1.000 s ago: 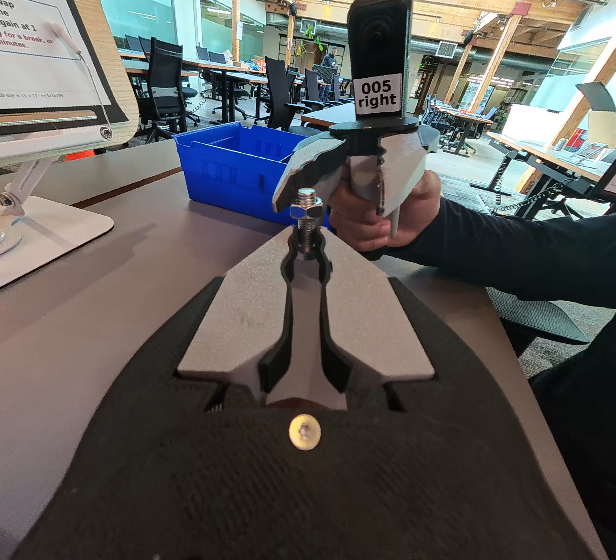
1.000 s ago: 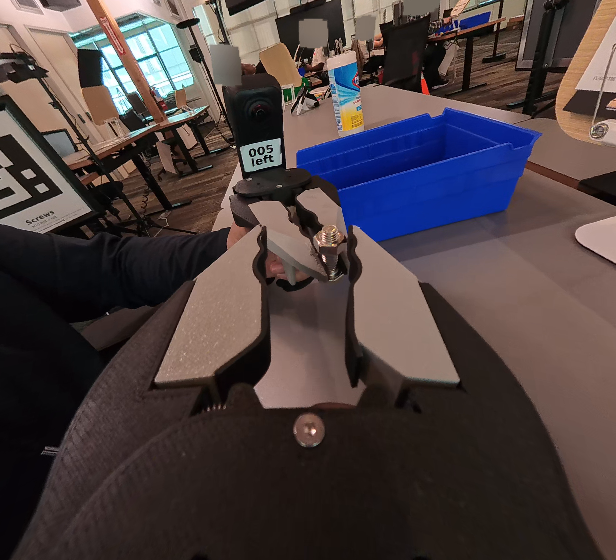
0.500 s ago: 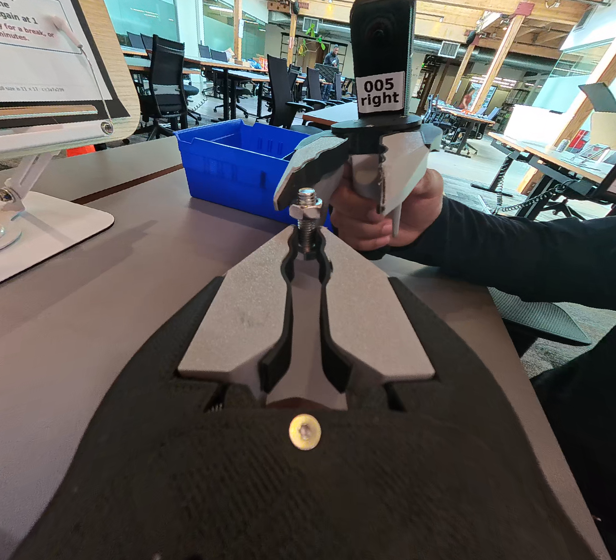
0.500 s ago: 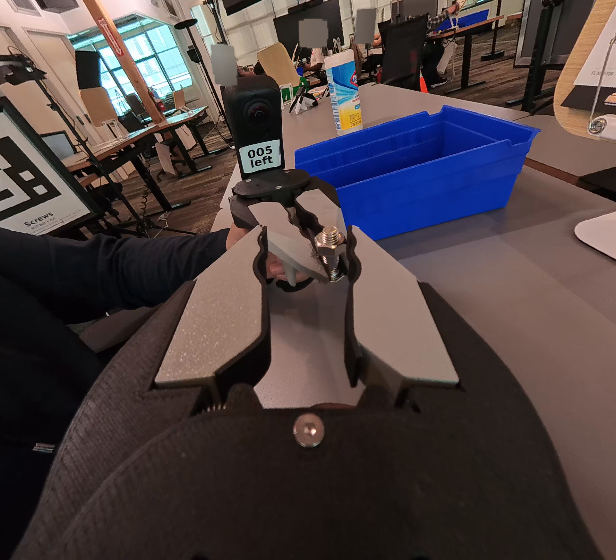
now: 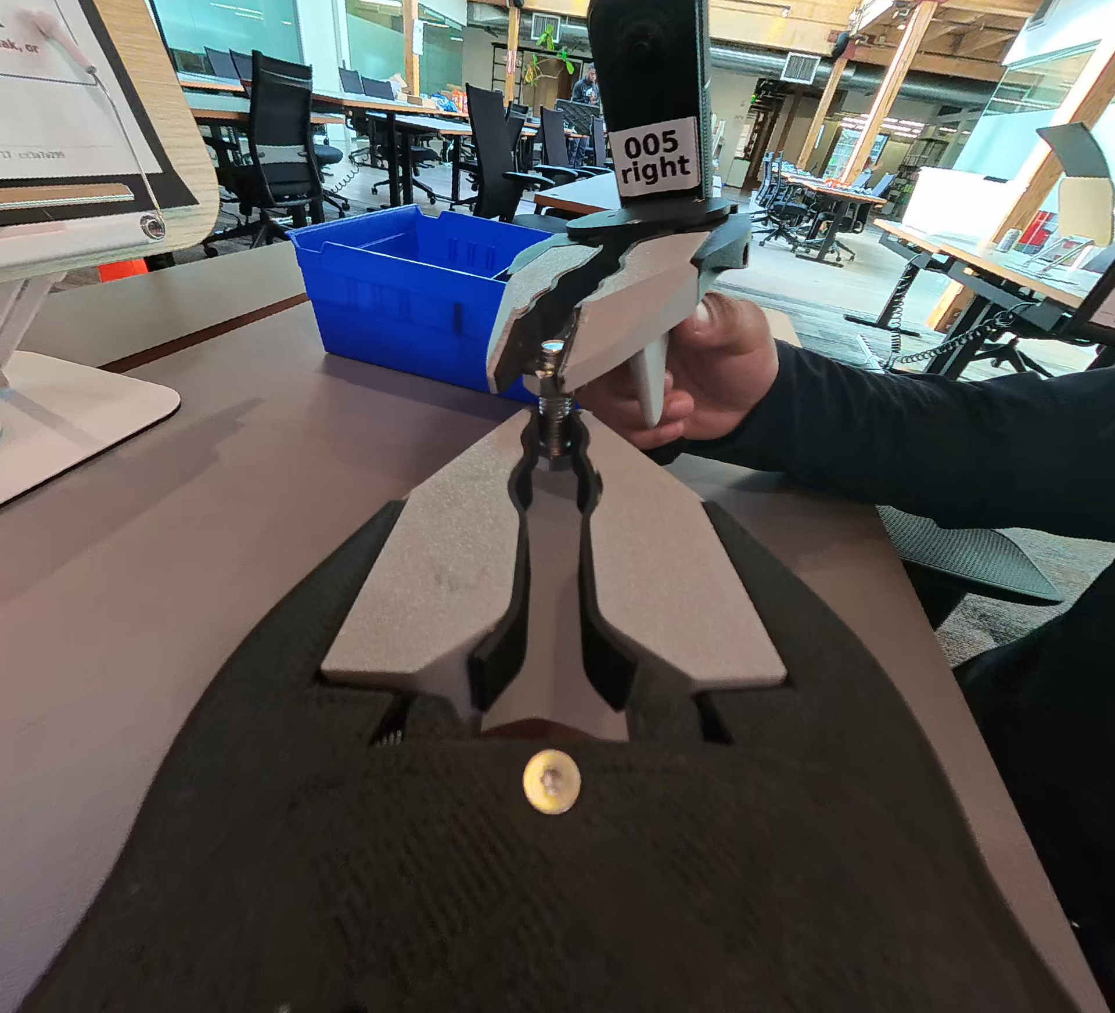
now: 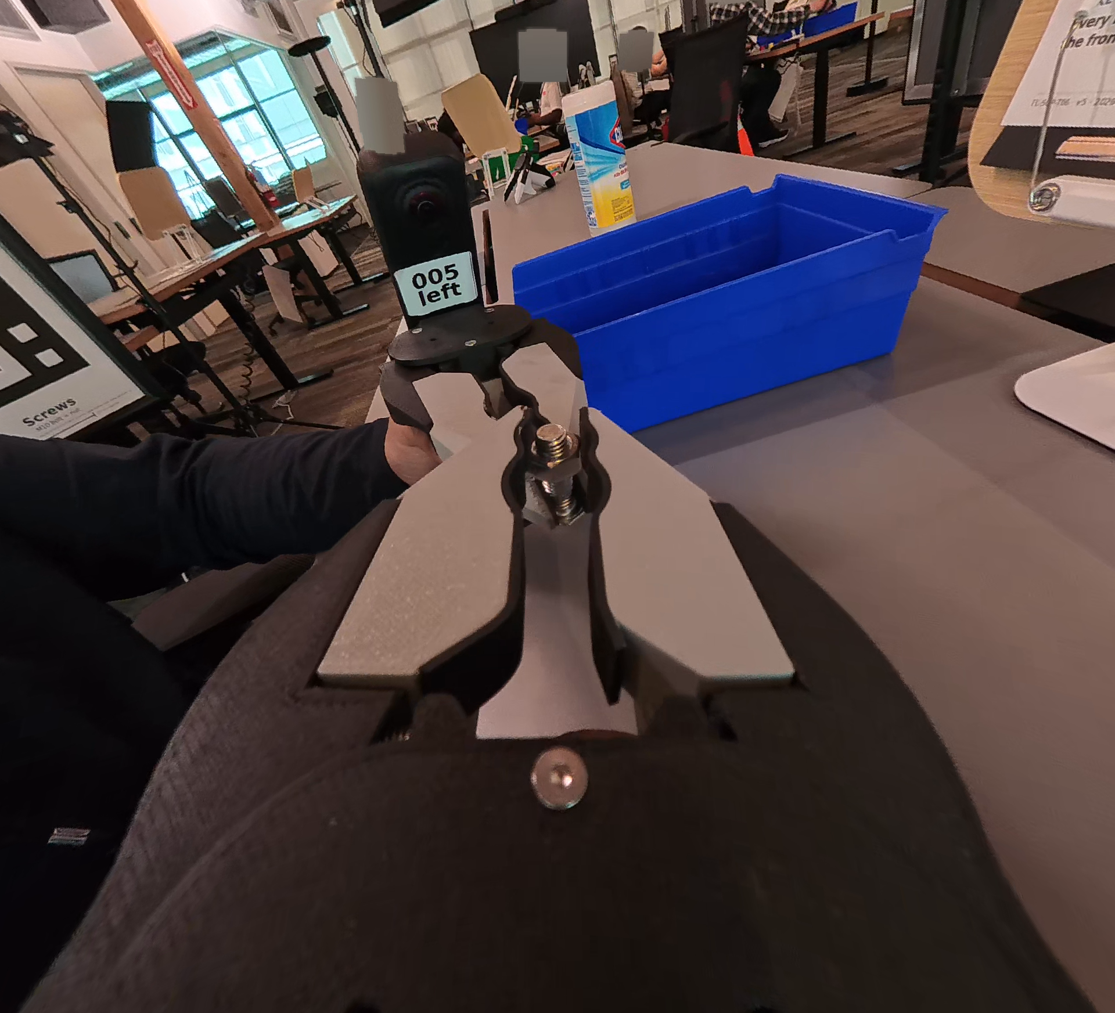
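Observation:
A steel bolt (image 5: 554, 429) stands upright above the grey table (image 5: 211, 501). My left gripper (image 5: 555, 444) is shut on its threaded shaft. A hex nut (image 6: 552, 464) sits near the bolt's top end (image 6: 550, 437). My right gripper (image 6: 554, 462) is shut on this nut from the opposite side. In the left wrist view the right gripper (image 5: 543, 366) reaches down from the upper right onto the bolt's top, held by a hand (image 5: 712, 369). In the right wrist view the left gripper (image 6: 552, 510) lies just under my fingers, its tips mostly hidden.
A blue plastic bin (image 5: 410, 296) stands on the table just behind the grippers and also shows in the right wrist view (image 6: 754, 332). A white stand base (image 5: 60, 417) carries a sign board. A wipes canister (image 6: 600, 164) stands farther back. Dark-sleeved arms reach in from the table's edge. Left and right tips are no more than a few centimetres apart.
My right gripper, open around the bolt's top before, has turned and closed on the nut. The left gripper still holds the bolt in the same place.

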Motion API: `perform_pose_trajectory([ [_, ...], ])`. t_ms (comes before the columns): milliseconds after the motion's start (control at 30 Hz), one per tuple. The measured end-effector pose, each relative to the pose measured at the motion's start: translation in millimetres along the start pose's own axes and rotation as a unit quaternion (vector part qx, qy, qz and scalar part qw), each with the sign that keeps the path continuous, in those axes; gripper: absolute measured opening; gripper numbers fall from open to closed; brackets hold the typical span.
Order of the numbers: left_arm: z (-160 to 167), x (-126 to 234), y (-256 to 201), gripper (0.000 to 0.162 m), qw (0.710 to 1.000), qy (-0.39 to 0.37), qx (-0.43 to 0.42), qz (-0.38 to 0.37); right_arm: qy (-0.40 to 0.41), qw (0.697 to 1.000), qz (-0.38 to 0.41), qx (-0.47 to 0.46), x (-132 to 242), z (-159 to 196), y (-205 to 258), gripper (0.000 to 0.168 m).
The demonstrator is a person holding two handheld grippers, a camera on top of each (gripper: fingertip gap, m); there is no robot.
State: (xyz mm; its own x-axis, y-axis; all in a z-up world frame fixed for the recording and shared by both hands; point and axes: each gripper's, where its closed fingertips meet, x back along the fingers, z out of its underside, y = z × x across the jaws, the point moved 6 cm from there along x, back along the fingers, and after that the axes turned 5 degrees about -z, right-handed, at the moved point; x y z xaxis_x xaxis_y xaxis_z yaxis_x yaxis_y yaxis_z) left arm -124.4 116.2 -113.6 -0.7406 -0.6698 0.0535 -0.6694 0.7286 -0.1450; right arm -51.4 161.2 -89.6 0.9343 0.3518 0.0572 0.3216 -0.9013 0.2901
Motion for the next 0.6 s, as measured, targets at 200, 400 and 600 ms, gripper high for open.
perform_pose_trajectory([
  [200, 0.7, -0.1, 0.9, 0.006, 1.0, 0.0, 0.004, 0.0, 0.0, 1.0, -0.001, -0.003, 0.1, 0.3, -0.7, 0.013],
  [400, 1.0, 0.2, 2.0, 0.006, 1.0, 0.0, 0.005, -0.004, -0.002, 1.0, -0.005, -0.008, 0.2, 0.0, 0.0, 0.018],
  [600, 0.3, 1.0, 3.6, 0.006, 1.0, -0.004, 0.009, -0.006, 0.011, 1.0, -0.007, -0.015, -3.0, 5.1, -1.5, 0.022],
])
